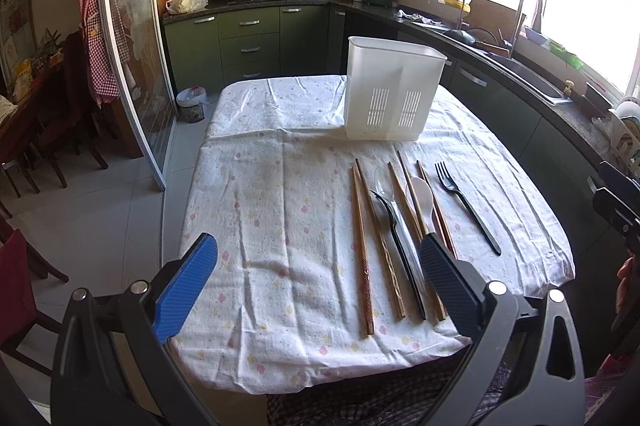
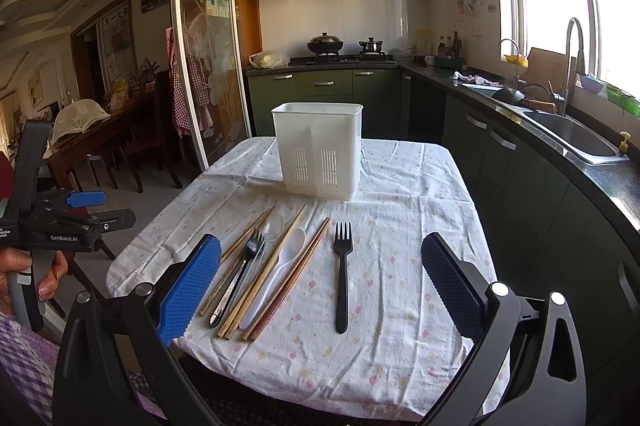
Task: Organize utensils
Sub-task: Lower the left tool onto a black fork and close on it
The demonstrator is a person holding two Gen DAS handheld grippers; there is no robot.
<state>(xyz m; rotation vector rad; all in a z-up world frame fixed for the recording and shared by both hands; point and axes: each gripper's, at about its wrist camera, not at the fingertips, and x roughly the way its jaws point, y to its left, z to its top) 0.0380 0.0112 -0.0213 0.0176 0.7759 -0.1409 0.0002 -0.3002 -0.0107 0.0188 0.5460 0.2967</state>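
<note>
A white slotted utensil holder point(image 1: 392, 89) point(image 2: 320, 153) stands upright at the far side of the cloth-covered table point(image 1: 280, 209) point(image 2: 408, 226). In front of it lie several wooden chopsticks point(image 1: 362, 250) point(image 2: 266, 278), a black fork point(image 1: 466, 205) point(image 2: 342, 270), a second black fork point(image 1: 394, 238) point(image 2: 240, 274) over a clear spoon point(image 1: 380, 177) point(image 2: 274, 226), and a white spoon point(image 1: 422, 197) point(image 2: 276, 274). My left gripper point(image 1: 318, 286) hovers open above the near edge, left of the utensils. My right gripper point(image 2: 320, 290) hangs open over the black fork.
Green cabinets and a dark counter with a sink point(image 2: 576, 137) run along the right. A stove with pots point(image 2: 344, 47) sits at the back. A glass sliding door point(image 1: 128, 65) and dining chairs stand left. A hand point(image 2: 24, 278) holds the left gripper's handle.
</note>
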